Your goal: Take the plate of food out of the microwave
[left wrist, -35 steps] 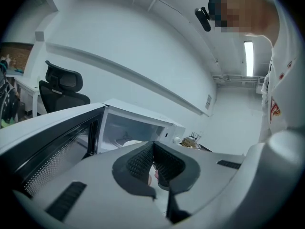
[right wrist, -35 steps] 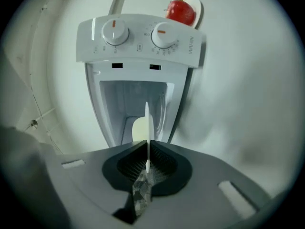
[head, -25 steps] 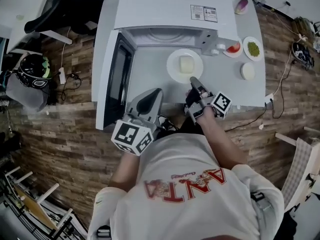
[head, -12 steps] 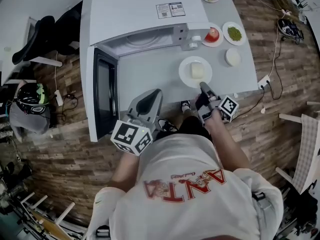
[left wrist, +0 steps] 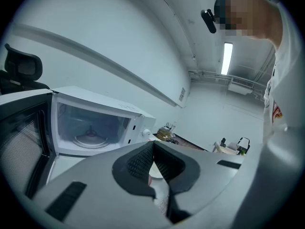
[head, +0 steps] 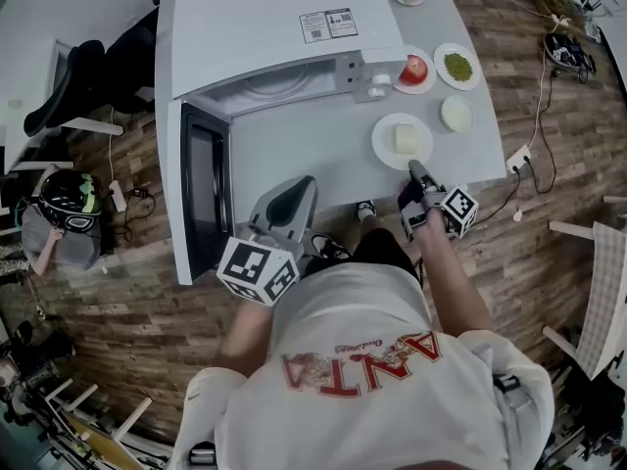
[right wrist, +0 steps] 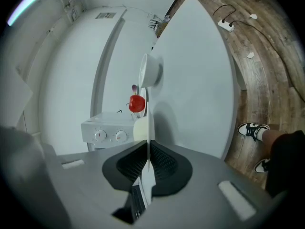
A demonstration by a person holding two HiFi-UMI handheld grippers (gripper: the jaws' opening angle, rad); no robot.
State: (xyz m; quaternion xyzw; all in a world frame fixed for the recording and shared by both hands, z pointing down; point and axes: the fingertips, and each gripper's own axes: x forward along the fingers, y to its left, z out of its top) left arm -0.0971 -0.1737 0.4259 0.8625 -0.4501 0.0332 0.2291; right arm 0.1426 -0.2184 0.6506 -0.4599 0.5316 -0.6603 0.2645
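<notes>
Plate of food: out of the open microwave, over the grey table near its front edge, beside a white bowl and a tomato. Pinched at the near rim by the right gripper, jaws tight on it. Left gripper closed and empty, by the swung-out door.

The microwave stands at the back left of the desk, its door swung out leftward, the plate of food front-right of it, smaller dishes behind.
</notes>
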